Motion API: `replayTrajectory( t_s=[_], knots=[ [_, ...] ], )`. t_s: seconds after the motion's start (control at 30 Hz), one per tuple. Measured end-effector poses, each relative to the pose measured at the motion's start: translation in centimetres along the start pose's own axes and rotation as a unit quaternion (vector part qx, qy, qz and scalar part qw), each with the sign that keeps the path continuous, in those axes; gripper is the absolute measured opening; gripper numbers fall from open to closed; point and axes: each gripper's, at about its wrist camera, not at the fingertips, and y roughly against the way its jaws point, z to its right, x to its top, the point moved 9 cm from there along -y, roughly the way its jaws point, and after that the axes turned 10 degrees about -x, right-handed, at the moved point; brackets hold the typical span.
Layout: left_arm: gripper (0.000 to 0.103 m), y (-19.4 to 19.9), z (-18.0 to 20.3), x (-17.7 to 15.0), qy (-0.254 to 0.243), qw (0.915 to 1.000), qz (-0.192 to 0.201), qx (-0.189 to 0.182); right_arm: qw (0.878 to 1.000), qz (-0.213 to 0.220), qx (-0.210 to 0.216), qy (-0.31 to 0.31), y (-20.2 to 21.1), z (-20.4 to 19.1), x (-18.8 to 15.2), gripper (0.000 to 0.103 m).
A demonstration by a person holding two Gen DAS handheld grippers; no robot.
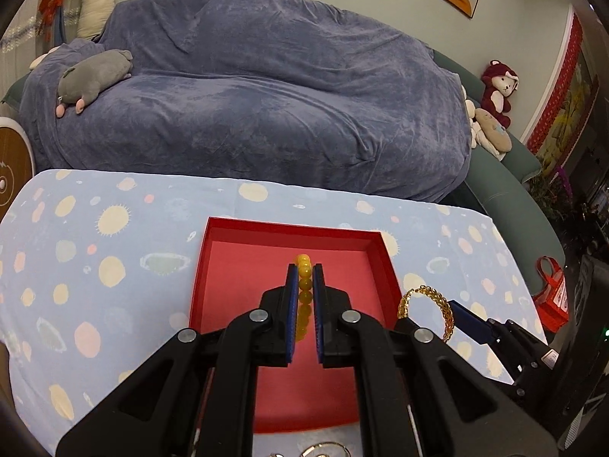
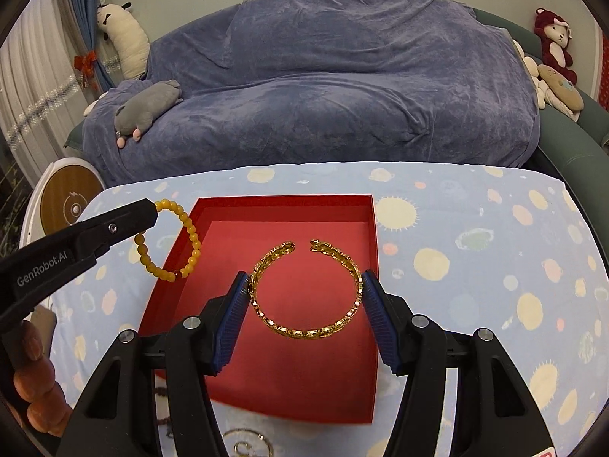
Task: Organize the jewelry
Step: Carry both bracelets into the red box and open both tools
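Left claw (image 1: 304, 297) level over red box (image 1: 243, 262), pinching yellow bead bracelet (image 1: 303, 266)

Box (image 2: 289, 373) on table (image 2: 475, 266), before sofa (image 2: 323, 76)

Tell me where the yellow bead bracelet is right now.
The yellow bead bracelet hangs pinched in the left gripper, over the left edge of the red tray in the right wrist view.

Left tongs (image 1: 304, 270) nearly closed, gripping, right tongs (image 2: 306, 280) spread wide, gripping
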Motion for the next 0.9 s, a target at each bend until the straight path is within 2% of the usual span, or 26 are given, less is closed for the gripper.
replayTrajectory(
  t_s=[0.27, 0.47, 0.63, 0.67, 0.73, 0.8, 0.9],
  knots=[
    [0.007, -7.4, -4.2, 0.5, 0.018, 0.9989, -0.041, 0.012, 0.999, -0.044, 0.0, -0.003, -8.0, -0.5, 1.9, 0.058],
    [0.007, -10.2, -5.9, 0.0, 0.024, 0.9978, -0.058, 0.023, 0.998, -0.067, -0.008, 0.004, -11.6, -0.9, 1.7, 0.058],
    [0.008, -11.0, -6.9, -0.4, 0.028, 0.9973, -0.06, 0.033, 0.997, -0.075, -0.017, 0.0, -12.7, -0.6, 1.6, 0.059],
    [0.01, -11.0, -7.1, -0.3, 0.03, 0.9972, -0.058, 0.036, 0.997, -0.074, -0.02, -0.001, -12.7, -0.5, 1.6, 0.06],
    [0.032, -10.5, -7.5, -0.2, 0.036, 0.9972, -0.051, 0.041, 0.997, -0.07, -0.024, -0.003, -12.4, -0.3, 1.8, 0.067],
    [0.043, -9.4, -7.8, 0.1, 0.04, 0.9975, -0.032, 0.05, 0.998, -0.056, -0.032, -0.001, -11.4, -0.1, 2.1, 0.072],
    [0.044, -7.4, -7.9, 0.5, 0.043, 0.9978, -0.016, 0.048, 0.999, -0.042, -0.03, 0.002, -9.5, 0.0, 2.3, 0.073]
  ],
)
